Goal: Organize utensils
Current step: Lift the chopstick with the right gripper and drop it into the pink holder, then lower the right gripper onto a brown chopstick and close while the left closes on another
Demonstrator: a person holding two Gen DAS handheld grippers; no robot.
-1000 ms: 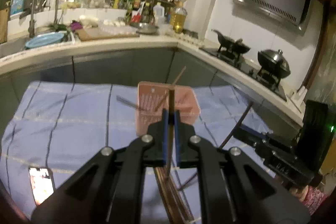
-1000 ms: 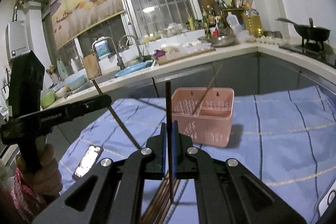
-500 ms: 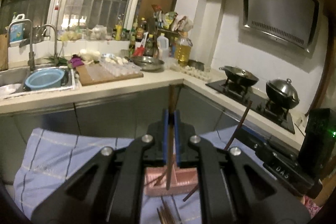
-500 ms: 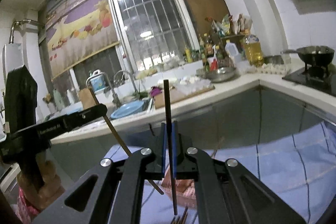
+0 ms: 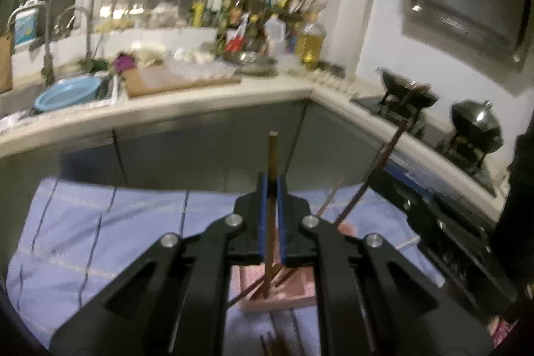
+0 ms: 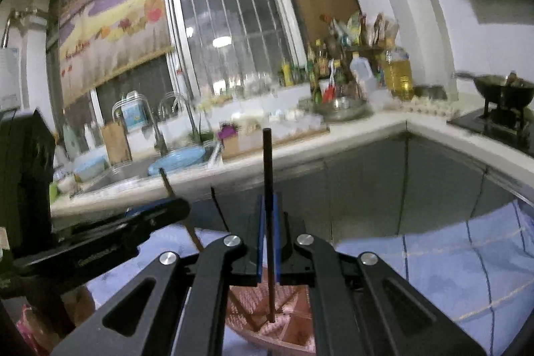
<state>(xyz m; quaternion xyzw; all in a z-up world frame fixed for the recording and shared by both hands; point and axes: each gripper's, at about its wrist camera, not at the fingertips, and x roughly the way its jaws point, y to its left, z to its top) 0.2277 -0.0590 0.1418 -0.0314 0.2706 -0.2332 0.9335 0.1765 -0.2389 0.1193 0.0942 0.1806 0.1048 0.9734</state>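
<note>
— So, what does each gripper hold?
— Left gripper (image 5: 271, 212) is clamped on a brown wooden chopstick (image 5: 272, 186); right gripper (image 6: 269, 236) on a black chopstick (image 6: 268, 189). Both stand upright, tips inside the pink plastic basket (image 6: 297, 331) just below.

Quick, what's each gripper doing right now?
Left gripper: shut on a brown chopstick, held upright over the pink basket.
Right gripper: shut on a dark chopstick, held upright above that basket.
</note>
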